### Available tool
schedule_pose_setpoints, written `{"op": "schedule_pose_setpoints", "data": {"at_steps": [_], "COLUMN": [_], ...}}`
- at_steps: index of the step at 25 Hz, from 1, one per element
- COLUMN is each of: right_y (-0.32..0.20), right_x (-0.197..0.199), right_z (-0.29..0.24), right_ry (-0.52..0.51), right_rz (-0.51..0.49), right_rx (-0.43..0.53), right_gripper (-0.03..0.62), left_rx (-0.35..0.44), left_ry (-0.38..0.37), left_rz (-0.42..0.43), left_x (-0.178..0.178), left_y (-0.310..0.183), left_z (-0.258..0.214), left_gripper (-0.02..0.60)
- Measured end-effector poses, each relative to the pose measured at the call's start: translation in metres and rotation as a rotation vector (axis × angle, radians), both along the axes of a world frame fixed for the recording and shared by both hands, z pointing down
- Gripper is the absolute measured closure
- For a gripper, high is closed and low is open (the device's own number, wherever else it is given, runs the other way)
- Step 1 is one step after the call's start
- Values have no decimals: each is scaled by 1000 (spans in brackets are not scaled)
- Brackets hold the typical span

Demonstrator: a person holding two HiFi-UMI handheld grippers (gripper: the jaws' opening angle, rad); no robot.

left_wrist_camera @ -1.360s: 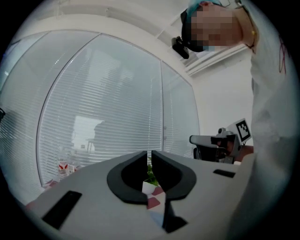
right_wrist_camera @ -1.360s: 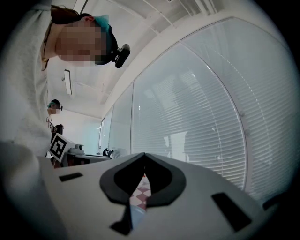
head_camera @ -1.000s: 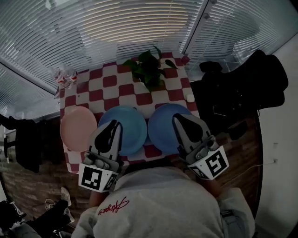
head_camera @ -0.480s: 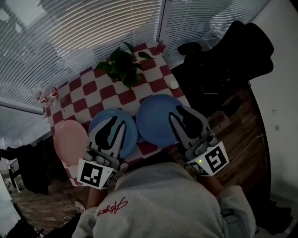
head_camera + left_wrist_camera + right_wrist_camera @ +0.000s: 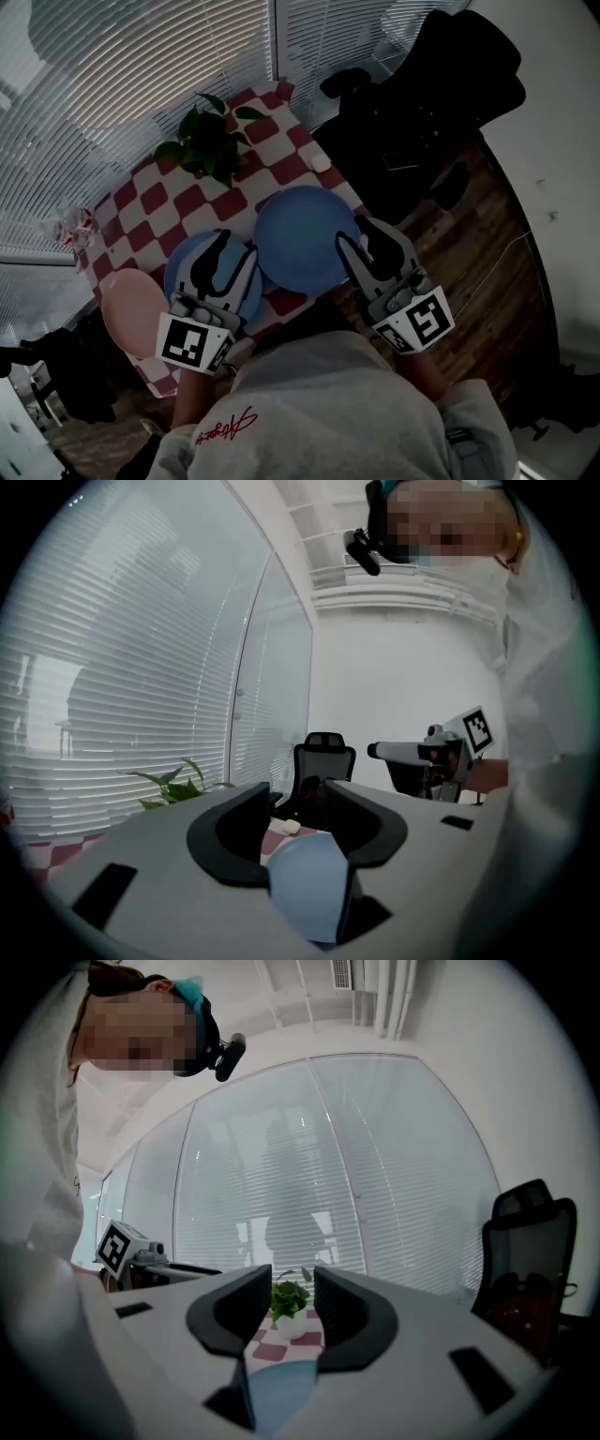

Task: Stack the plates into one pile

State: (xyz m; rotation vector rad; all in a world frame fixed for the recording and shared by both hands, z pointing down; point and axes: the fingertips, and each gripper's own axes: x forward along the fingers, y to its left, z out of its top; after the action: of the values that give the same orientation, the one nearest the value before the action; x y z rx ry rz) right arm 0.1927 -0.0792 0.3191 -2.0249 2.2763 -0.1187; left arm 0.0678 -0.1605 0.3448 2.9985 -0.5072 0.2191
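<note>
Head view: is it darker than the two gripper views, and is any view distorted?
Head view: yes, dim and underexposed, though the blue plate and checked tablecloth are readable; the blinds bow in curves. Left gripper view: bright, black rounded corners, wide-angle bending. Right gripper view: the same, with pale window light.

tablecloth (image 5: 150, 202): red-white checks | two plates (image 5: 300, 234) (image 5: 176, 277): blue | third plate (image 5: 131, 311): pink | plant (image 5: 202, 145): green
</note>
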Motion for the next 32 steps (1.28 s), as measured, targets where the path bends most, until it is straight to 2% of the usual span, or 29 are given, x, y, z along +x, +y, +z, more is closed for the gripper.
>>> {"op": "schedule_pose_setpoints", "data": {"at_steps": [12, 27, 32], "right_y": [15, 19, 17], "right_x": [27, 46, 52], "right_z": [47, 106, 124], "right_ry": [-38, -94, -116], "right_rz": [101, 163, 187], "right_rx": [-87, -202, -244], "right_gripper": [457, 457, 457], "left_rx": [-49, -137, -183], "left_ry": [-133, -261, -281], "left_rz": [29, 37, 34], "left_x": [23, 34, 37], "left_y": [-10, -23, -27], "left_z": [52, 108, 122], "left_gripper": [400, 396, 394]}}
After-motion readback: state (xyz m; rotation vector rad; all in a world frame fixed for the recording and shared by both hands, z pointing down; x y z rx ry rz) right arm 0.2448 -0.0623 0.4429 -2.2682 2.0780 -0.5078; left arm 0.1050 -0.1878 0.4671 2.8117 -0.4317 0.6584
